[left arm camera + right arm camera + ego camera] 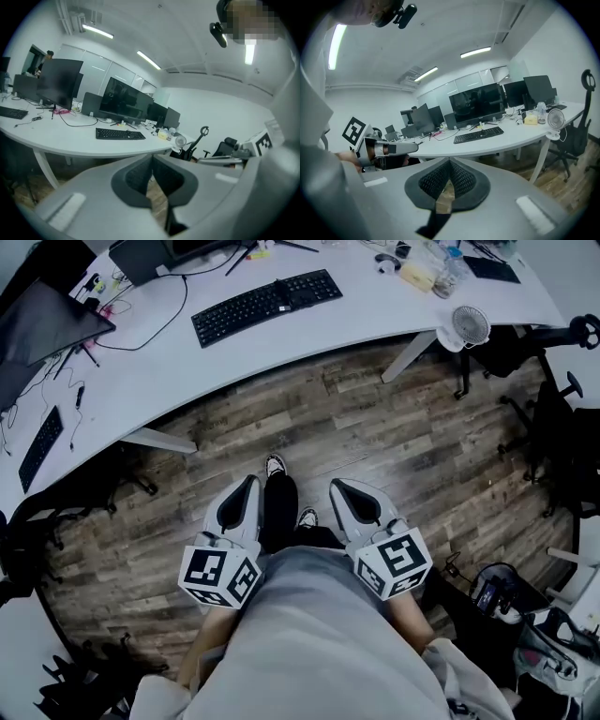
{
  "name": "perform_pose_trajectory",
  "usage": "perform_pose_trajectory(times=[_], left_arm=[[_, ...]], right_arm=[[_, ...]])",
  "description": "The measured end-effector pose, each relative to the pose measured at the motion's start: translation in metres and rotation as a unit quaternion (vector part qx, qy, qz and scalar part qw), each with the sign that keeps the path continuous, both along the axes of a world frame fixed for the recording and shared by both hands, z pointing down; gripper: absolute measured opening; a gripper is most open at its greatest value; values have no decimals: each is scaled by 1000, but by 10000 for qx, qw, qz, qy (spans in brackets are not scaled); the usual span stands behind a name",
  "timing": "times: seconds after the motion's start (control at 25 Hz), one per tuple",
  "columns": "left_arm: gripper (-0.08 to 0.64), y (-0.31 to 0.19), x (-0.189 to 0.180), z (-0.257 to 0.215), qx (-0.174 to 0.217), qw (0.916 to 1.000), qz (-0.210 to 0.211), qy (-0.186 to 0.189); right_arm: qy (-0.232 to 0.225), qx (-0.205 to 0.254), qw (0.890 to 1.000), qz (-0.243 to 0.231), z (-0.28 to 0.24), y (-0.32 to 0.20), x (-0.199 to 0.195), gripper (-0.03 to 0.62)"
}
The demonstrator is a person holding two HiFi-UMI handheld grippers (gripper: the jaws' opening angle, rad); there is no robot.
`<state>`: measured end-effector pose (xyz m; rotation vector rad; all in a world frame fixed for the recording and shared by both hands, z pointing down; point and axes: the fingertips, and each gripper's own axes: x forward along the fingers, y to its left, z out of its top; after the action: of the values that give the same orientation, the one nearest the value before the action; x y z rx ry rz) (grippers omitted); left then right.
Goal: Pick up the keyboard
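The black keyboard (267,306) lies on the curved white desk (187,362), far ahead of me. It also shows in the left gripper view as the keyboard (119,134) and in the right gripper view as the keyboard (479,134), well beyond the jaws. My left gripper (251,481) and right gripper (336,485) hang close to my body over the wooden floor, either side of my feet. In its own view the left gripper (152,158) has its jaws pressed together with nothing between them. The right gripper (450,162) is likewise shut and empty.
A small white fan (469,326) stands at the desk's right end. Black office chairs (553,427) crowd the right side. A second keyboard (39,446) and a dark monitor (37,324) sit on the desk's left wing. Cables and bags (506,596) lie at the lower right.
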<state>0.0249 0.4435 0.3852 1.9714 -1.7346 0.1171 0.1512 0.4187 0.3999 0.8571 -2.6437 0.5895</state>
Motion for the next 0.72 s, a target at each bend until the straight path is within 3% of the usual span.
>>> perform_pose_trajectory(times=[0.12, 0.24, 0.72], left_arm=[[0, -25, -16, -3, 7, 10000, 33, -16], [0, -53, -33, -5, -40, 10000, 55, 22], [0, -144, -114, -23, 208, 9995, 184, 118]], right_arm=[[-25, -194, 9998, 1, 1, -26, -15, -2], [246, -113, 9996, -117, 2, -52, -34, 0], [377, -56, 9986, -359, -21, -143, -127, 0]])
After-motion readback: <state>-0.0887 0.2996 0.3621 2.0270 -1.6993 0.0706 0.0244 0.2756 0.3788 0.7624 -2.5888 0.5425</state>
